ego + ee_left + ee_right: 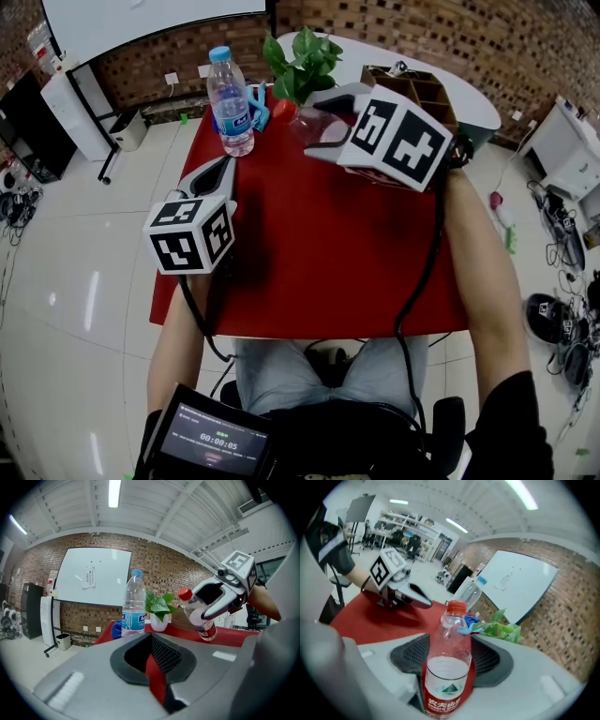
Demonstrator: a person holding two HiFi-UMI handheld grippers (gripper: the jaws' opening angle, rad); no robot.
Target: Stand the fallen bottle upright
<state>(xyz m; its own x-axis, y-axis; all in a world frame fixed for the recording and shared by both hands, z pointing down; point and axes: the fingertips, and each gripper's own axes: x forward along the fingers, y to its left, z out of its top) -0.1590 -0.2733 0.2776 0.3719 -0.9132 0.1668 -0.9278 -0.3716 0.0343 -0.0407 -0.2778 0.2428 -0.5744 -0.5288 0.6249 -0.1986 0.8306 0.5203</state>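
Right claw [449, 674] clamps red-capped bottle [450, 644], tilted over bench [309, 262]; released aslant, it could topple.

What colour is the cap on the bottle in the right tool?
Red. The bottle cap shows best in the right gripper view.

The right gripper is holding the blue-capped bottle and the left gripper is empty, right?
Not quite. The right gripper view shows the right gripper clamped on the red-capped bottle; the blue-capped bottle stands free on the table. The left gripper is indeed empty.
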